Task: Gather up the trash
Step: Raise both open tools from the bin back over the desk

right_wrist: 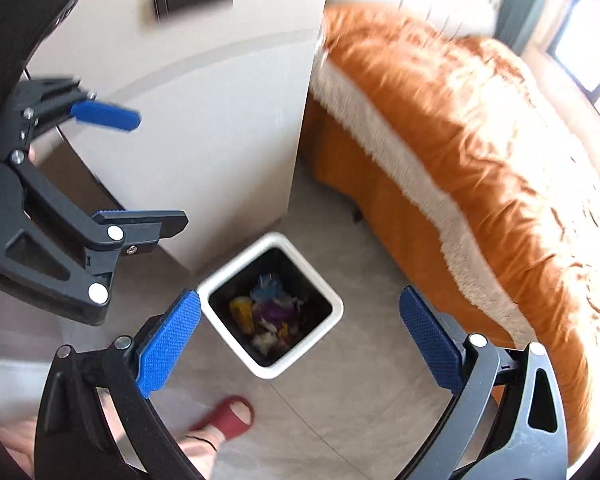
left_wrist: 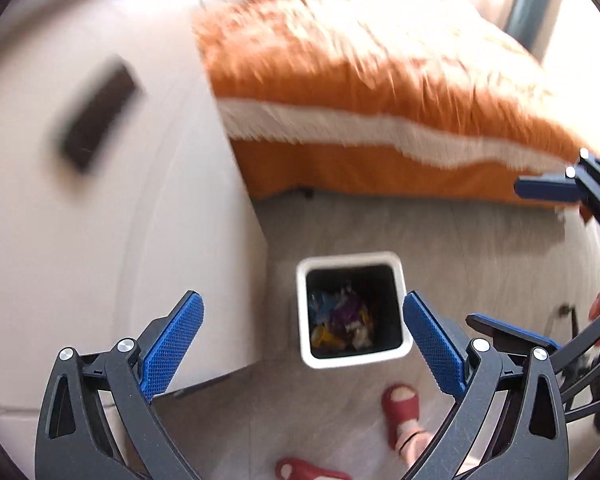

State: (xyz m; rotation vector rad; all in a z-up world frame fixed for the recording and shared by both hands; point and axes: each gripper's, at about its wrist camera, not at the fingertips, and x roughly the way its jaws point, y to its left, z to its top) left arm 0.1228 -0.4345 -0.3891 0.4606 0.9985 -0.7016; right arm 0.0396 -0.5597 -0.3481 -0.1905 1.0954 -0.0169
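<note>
A white square trash bin (left_wrist: pixel 302 320) stands on the floor beside a white cabinet; it also shows in the right wrist view (right_wrist: pixel 224 344). Colourful wrappers (left_wrist: pixel 340 320) lie at its bottom, also seen from the right wrist (right_wrist: pixel 268 320). My left gripper (left_wrist: pixel 302 340) is open and empty, high above the bin. My right gripper (right_wrist: pixel 300 340) is open and empty, also above the bin. The right gripper shows at the right edge of the left wrist view (left_wrist: pixel 532 256). The left gripper shows at the left of the right wrist view (right_wrist: pixel 156 168).
A white cabinet (left_wrist: pixel 100 220) with a dark handle (left_wrist: pixel 96 116) stands left of the bin. A bed with an orange cover (right_wrist: pixel 480 140) lies to the right. The person's feet in red slippers (left_wrist: pixel 402 408) stand on the grey floor near the bin.
</note>
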